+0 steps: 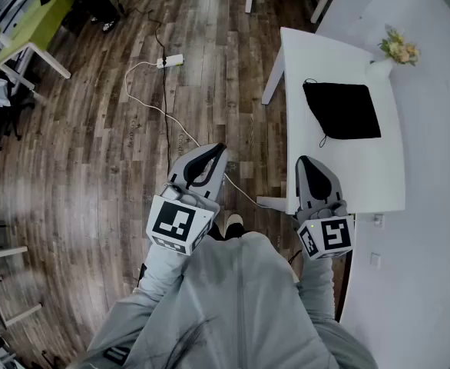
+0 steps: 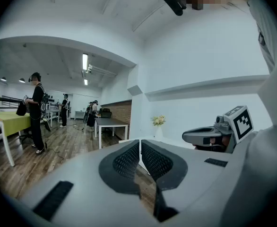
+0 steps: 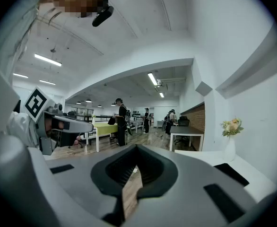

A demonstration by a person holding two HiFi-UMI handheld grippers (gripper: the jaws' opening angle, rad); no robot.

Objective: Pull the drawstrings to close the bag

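The black drawstring bag (image 1: 341, 111) lies flat on the white table (image 1: 378, 183), its cord trailing off its near left corner. Both grippers hang in the air short of the table, well back from the bag. My left gripper (image 1: 214, 152) is over the wooden floor to the table's left, its jaws shut on nothing (image 2: 140, 144). My right gripper (image 1: 309, 163) hovers by the table's near left edge, also shut and empty (image 3: 136, 151). In the right gripper view the bag shows as a dark patch (image 3: 231, 173) on the tabletop at the right.
A white vase of flowers (image 1: 394, 52) stands at the table's far end, beyond the bag. A power strip and white cable (image 1: 170, 61) run across the wooden floor. Green desks (image 1: 37, 21) and several people (image 2: 36, 110) are further off in the room.
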